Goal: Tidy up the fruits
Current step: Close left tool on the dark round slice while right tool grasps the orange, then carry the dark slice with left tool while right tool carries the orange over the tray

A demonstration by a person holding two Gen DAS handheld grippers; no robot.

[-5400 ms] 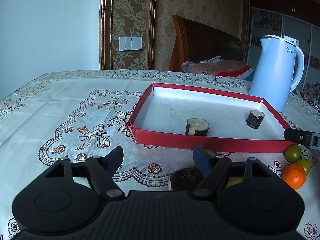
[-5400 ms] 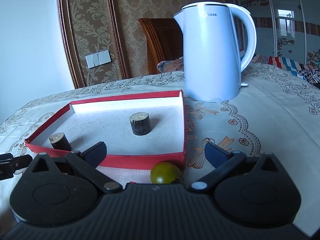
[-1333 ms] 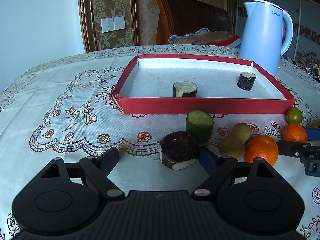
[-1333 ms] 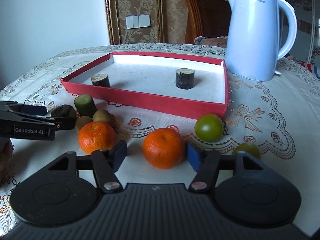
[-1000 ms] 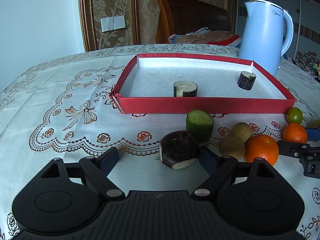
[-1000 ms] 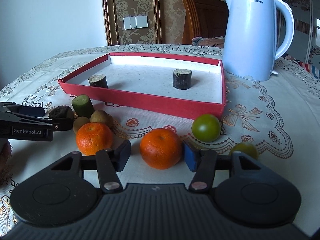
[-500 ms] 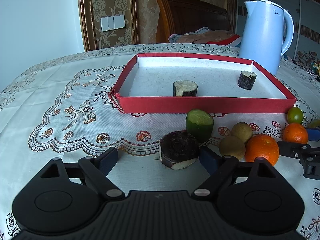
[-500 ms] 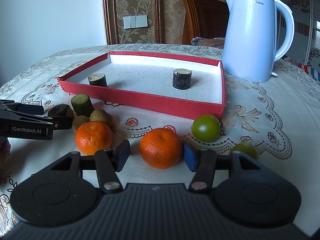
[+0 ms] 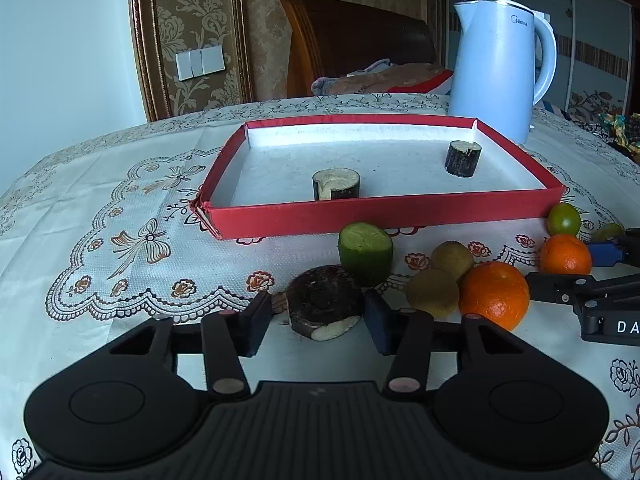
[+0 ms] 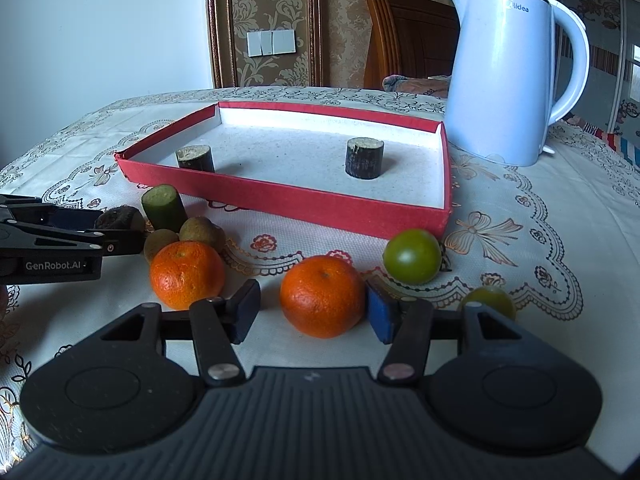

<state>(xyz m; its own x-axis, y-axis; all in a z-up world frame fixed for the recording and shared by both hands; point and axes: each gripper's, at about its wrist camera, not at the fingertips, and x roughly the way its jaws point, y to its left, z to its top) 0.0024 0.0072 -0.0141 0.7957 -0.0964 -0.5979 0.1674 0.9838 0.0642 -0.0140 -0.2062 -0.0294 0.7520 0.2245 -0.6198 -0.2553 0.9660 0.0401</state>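
A dark brown root chunk [image 9: 324,308] with a pale cut face lies on the tablecloth. My left gripper [image 9: 318,320] has it between its fingers; the jaws are closing and the pads sit against its sides. My right gripper [image 10: 314,308] is shut on an orange [image 10: 322,296] that rests on the cloth. A second orange [image 10: 186,274], two kiwis [image 9: 432,294], a green cucumber piece [image 9: 365,252] and two green tomatoes [image 10: 412,256] lie in front of the red tray [image 9: 380,212]. Two dark cylinder pieces [image 9: 336,186] stand inside the tray.
A pale blue kettle [image 9: 496,68] stands behind the tray's right corner. A wooden chair [image 10: 400,36] with cloth on it is at the table's far edge. Bare patterned cloth lies left of the tray.
The left fingers have swung in from wide apart to the sides of the root chunk. The right gripper and its orange have stayed where they were.
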